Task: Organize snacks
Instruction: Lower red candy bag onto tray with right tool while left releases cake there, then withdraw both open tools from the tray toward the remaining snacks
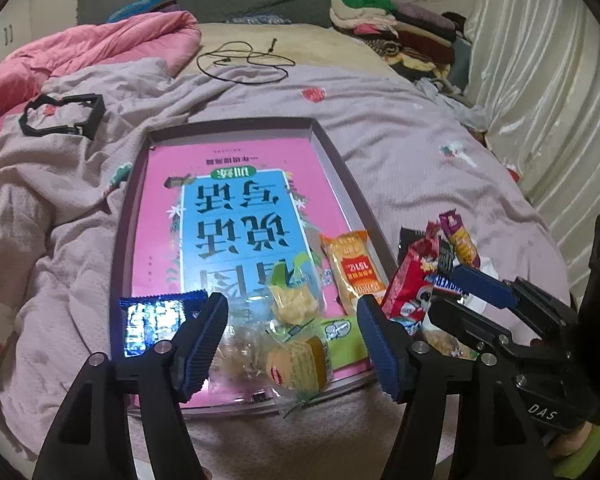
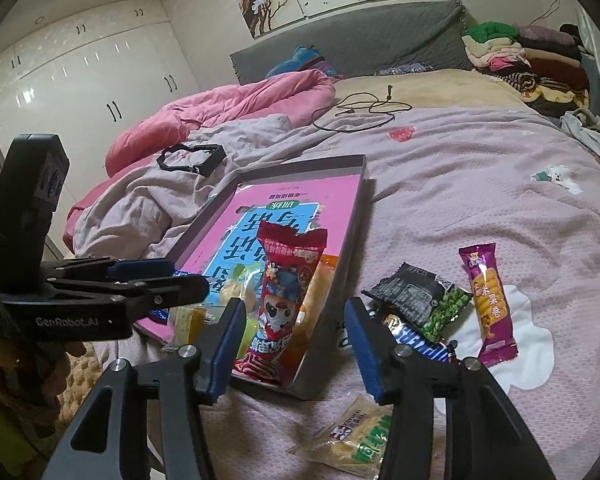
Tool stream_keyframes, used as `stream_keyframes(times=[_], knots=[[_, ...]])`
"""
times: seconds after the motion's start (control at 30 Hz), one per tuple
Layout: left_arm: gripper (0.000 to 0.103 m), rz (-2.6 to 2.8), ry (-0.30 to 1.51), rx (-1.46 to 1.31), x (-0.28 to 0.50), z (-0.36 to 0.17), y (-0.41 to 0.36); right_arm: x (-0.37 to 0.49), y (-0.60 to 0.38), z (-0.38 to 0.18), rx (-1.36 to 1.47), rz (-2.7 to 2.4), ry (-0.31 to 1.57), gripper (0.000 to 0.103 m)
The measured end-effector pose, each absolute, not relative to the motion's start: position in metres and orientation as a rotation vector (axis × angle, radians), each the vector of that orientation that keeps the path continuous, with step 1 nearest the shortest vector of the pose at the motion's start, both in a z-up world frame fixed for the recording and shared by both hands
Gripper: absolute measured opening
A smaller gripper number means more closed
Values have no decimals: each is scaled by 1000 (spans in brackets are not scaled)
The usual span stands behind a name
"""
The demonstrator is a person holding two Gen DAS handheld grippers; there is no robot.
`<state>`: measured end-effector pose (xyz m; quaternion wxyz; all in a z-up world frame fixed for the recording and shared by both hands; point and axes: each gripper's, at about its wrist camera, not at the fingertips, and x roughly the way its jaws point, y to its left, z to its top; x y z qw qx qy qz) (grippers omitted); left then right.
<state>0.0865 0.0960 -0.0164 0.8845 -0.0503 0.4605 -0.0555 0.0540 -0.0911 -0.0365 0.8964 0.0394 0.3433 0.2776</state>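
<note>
A shallow grey box [image 1: 332, 152] [image 2: 360, 184] lies on the bed with a pink book inside. My left gripper [image 1: 292, 312] [image 2: 188, 276] is open over the box's near end. Clear-wrapped yellow biscuits [image 1: 296, 360] lie between its fingers, not pinched. A blue packet [image 1: 156, 320] and an orange packet [image 1: 352, 268] also lie in the box. My right gripper [image 2: 294, 312] [image 1: 448, 288] is open around a red packet [image 2: 288, 300] [image 1: 412, 284] that stands tilted against the box's right wall, with a gap at the right pad.
Right of the box lie a purple bar [image 2: 490, 304], a black-and-green pea packet [image 2: 420, 304], a Snickers bar [image 2: 416, 340] and a clear green-print packet [image 2: 360, 436]. Farther back are a black frame [image 1: 60, 116], a cable [image 1: 244, 60], a pink quilt and folded clothes.
</note>
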Motion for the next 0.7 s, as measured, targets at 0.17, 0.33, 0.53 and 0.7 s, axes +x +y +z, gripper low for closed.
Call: stream_keyframes(times=[0.17,0.33,0.53,0.7], knots=[[76,-95,927,-120,83,-6,99,51,-97,-31,74,561,692,55],[77,-99,904,-107,80,6,95,48,-107,-25,65,539,670,56],[77,-119,899,-94,78,13,85,48,-122,-20,68,511,651,56],[77,-141,894,-79,75,18,74,49,-136,-16,84,488,643,59]])
